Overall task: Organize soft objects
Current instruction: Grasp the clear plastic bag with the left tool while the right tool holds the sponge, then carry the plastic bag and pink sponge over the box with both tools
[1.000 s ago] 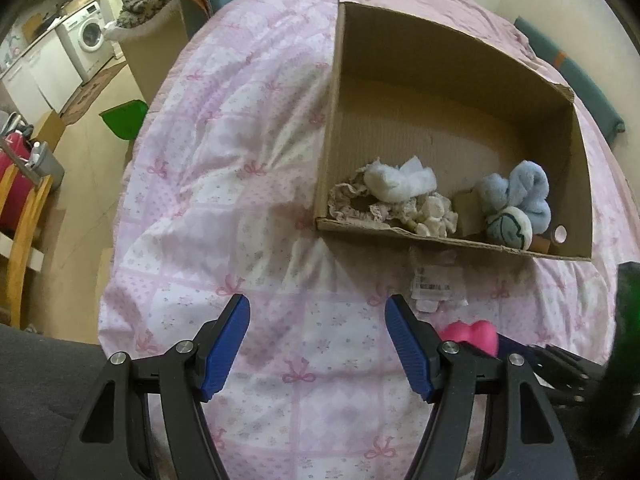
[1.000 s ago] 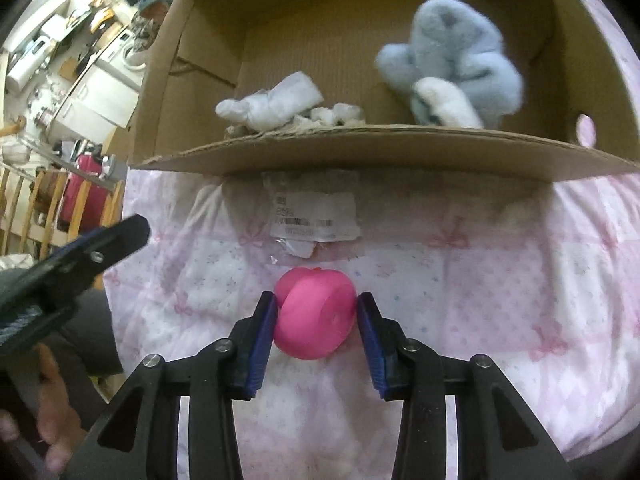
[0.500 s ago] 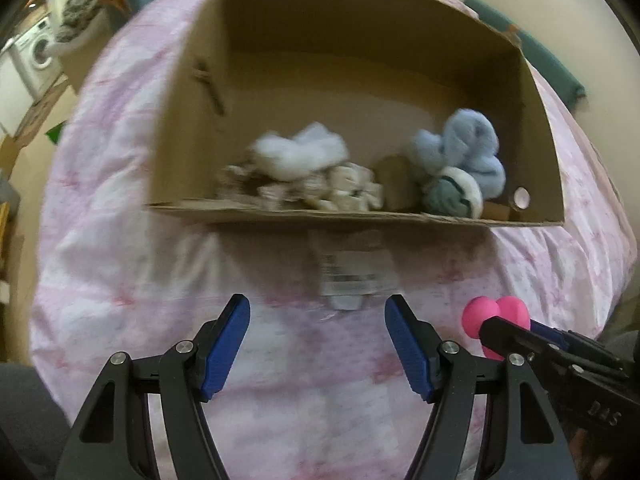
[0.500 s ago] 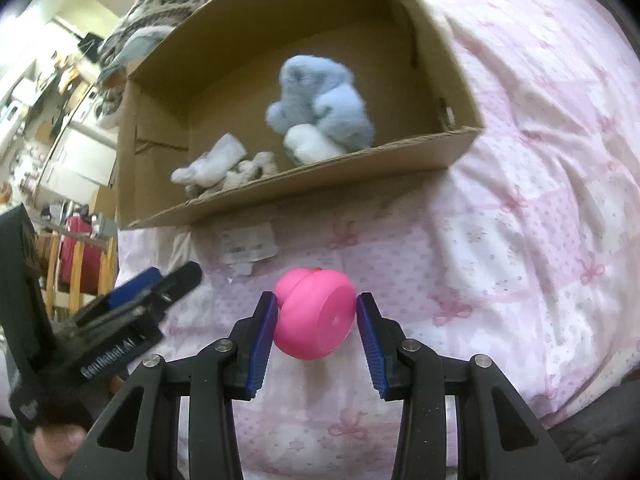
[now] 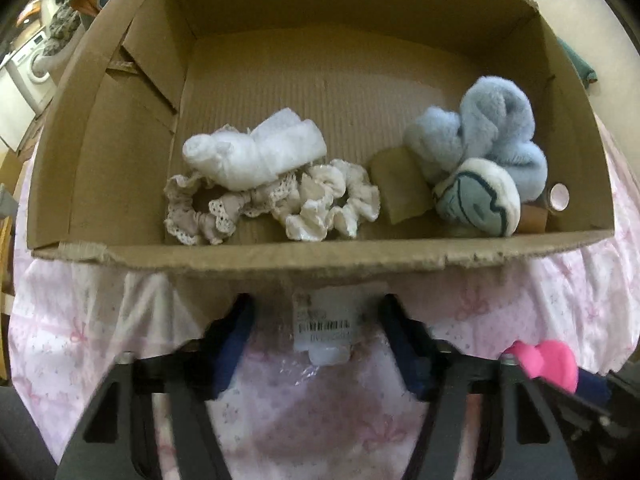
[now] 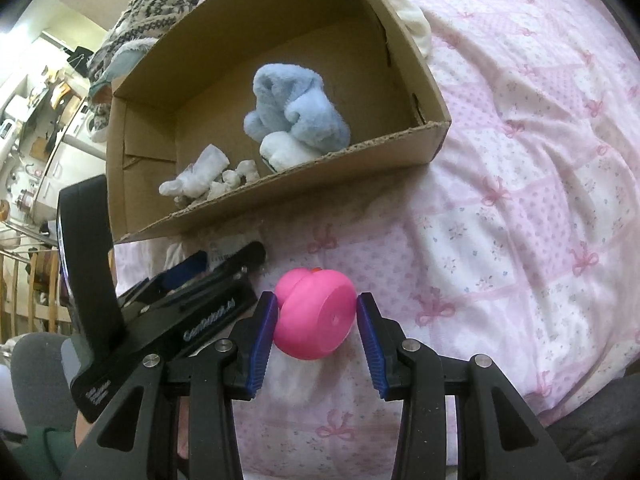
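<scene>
A: What have I got in the right gripper [image 6: 316,318]?

B: From my seat, a pink rubber toy [image 6: 314,314], round and squashy, sits between the two blue pads [image 6: 264,330]. The left pad presses its side; the right pad looks just at its edge, so I read the jaws as clamped on it. It hangs above the pink quilt [image 6: 520,184], near the front of the cardboard box [image 6: 434,136].

A: And the left gripper [image 5: 316,344]?

B: Its jaws stand wide apart with nothing between them. The fingers are blurred in my left view. They hover over a clear plastic packet with a barcode label [image 5: 326,324] that lies on the quilt, touching the near wall of the box.

A: What is inside the box?

B: On the left, a white rolled cloth [image 5: 256,152] rests on a lacy beige scrunchie [image 5: 204,210], and a cream satin scrunchie [image 5: 330,206] lies just right of that. On the right, a fluffy blue plush [image 5: 484,128] leans on a round cushion with a drawn face [image 5: 478,198]. A roll of tape [image 5: 558,196] is tucked in the near right corner. The far half of the box floor is bare cardboard.

A: How do the two grippers stand?

B: The left gripper lies just left of the toy in my right view, close beside it.
</scene>
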### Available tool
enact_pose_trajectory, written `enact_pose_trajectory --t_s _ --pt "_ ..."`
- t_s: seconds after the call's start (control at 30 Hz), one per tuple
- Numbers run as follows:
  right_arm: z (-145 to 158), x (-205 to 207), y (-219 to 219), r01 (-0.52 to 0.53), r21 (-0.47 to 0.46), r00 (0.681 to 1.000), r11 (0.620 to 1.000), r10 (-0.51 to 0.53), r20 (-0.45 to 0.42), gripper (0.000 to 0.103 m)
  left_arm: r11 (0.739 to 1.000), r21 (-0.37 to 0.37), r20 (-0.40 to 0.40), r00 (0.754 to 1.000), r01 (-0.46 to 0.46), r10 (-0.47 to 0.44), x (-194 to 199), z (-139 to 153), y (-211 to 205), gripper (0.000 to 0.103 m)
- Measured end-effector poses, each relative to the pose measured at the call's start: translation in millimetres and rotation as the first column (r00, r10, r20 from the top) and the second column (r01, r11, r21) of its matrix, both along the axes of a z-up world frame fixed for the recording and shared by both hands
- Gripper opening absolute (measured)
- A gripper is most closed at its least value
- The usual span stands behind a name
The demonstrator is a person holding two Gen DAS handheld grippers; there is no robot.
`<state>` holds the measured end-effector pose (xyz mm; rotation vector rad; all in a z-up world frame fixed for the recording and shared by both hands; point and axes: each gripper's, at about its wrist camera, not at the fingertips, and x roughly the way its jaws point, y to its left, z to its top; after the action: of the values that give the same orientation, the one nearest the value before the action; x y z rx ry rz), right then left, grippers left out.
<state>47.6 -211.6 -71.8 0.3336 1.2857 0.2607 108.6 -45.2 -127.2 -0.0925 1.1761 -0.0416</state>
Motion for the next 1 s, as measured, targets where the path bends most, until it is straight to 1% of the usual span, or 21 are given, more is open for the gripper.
enact_pose_trajectory --t_s 0.03,0.07,0.17,0.3,0.37,0.47,0.53,0.63,0.67,0.77,0.93,1.0 --pt "-1 0 1 -0.001 0.000 1.000 1.000 0.001 -0.001 0.043 1.000 -0.016 -0.013 1.000 0.012 -0.012 2 -1 0 0.027" --pt "-1 1 1 -0.001 0.001 1.000 1.000 0.001 -0.001 0.043 1.000 -0.019 -0.020 1.000 0.016 -0.017 2 -1 1 0.023" --pt "-2 2 4 -0.006 0.001 1.000 1.000 0.006 0.002 0.043 0.999 -0.036 -0.017 1.000 0.012 -0.013 4 1 5 0.022" --pt "1 3 8 -0.016 0.003 1.000 1.000 0.016 0.013 0.043 0.999 -0.034 -0.037 0.999 -0.022 0.021 -5 4 19 0.022" --pt "2 3 10 -0.019 0.004 1.000 1.000 0.019 0.017 0.043 0.999 -0.013 -0.039 0.999 -0.038 0.037 -11 8 26 0.022" --pt "3 3 14 -0.031 -0.007 0.999 0.999 0.032 0.023 0.043 0.999 0.001 -0.045 0.998 -0.052 0.052 -18 12 33 0.022" --pt "4 3 15 -0.036 -0.012 0.999 0.999 0.036 0.030 0.043 0.998 0.027 -0.041 0.997 -0.058 0.059 -23 16 37 0.022" --pt "5 1 15 -0.036 -0.019 0.999 0.999 0.037 0.040 0.043 0.996 0.045 -0.037 0.997 -0.072 0.074 -29 21 43 0.022" --pt "5 0 16 -0.038 -0.018 0.998 0.999 0.038 0.041 0.043 0.996 0.050 -0.036 0.996 -0.074 0.076 -37 21 46 0.022" --pt "6 -1 17 -0.044 -0.025 0.998 0.999 0.045 0.045 0.043 0.995 0.074 -0.022 0.997 -0.072 0.073 -48 31 55 0.022" --pt "14 -6 24 -0.068 -0.025 0.995 0.997 0.070 0.076 0.043 0.994 0.063 0.000 0.996 -0.089 0.089 -69 52 63 0.022" --pt "19 -8 26 -0.082 -0.029 0.992 0.996 0.084 0.095 0.043 0.994 0.072 0.026 0.996 -0.085 0.084 -78 61 62 0.022"
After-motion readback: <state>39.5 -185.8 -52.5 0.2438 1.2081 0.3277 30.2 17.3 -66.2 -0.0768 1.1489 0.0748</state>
